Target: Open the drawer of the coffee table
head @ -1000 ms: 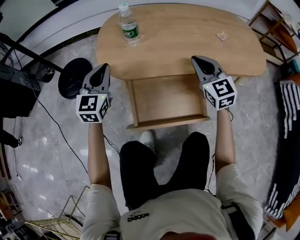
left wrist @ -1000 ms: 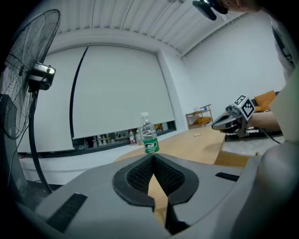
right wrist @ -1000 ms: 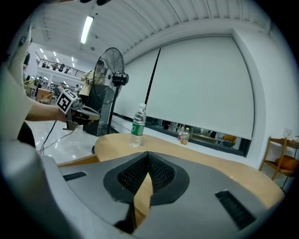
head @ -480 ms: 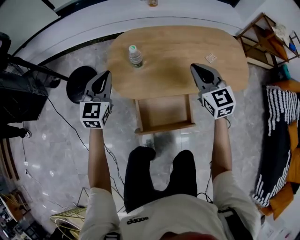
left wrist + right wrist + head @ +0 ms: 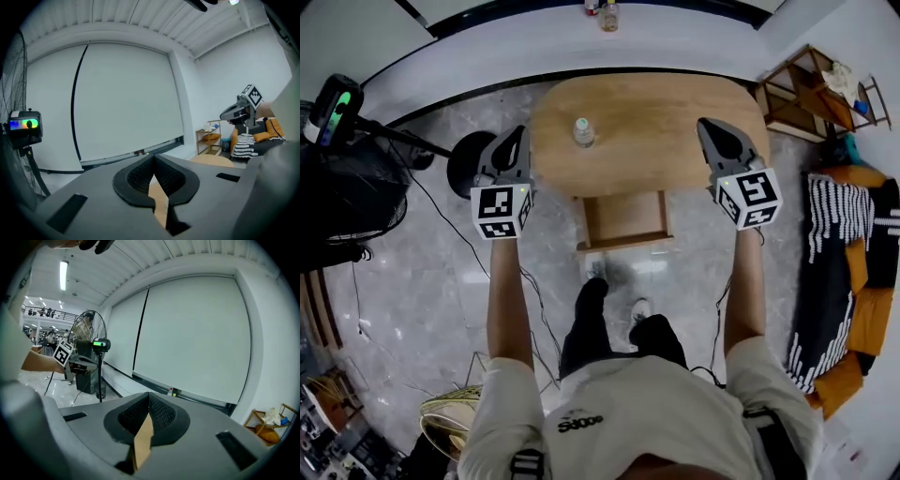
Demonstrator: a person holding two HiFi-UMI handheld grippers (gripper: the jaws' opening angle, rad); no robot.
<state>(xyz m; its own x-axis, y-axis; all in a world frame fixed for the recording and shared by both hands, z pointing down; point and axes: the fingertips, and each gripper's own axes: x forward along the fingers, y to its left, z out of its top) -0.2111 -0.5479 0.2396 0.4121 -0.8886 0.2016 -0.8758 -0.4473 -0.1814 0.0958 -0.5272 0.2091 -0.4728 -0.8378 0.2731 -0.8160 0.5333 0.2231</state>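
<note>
Far below me stands the oval wooden coffee table [image 5: 666, 122], its drawer [image 5: 623, 220] pulled out toward my feet and showing a bare wooden bottom. My left gripper [image 5: 514, 141] is held high beyond the table's left end, shut with nothing between its jaws. Over the table's right end, my right gripper [image 5: 712, 127] is also shut and holds nothing. The left gripper [image 5: 153, 159] view looks level across the room at a white wall. In the right gripper [image 5: 148, 401] view only a sliver of wood shows through the closed jaws.
A water bottle [image 5: 582, 131] stands on the tabletop near the left. A floor fan [image 5: 337, 178] and its round base [image 5: 469, 159] are at the left, a wooden shelf [image 5: 811, 94] and a sofa with striped cloth [image 5: 839, 262] at the right. Cables cross the floor.
Both grippers have risen together, still shut. The table and open drawer look smaller and farther below, and the legs have straightened to standing.
</note>
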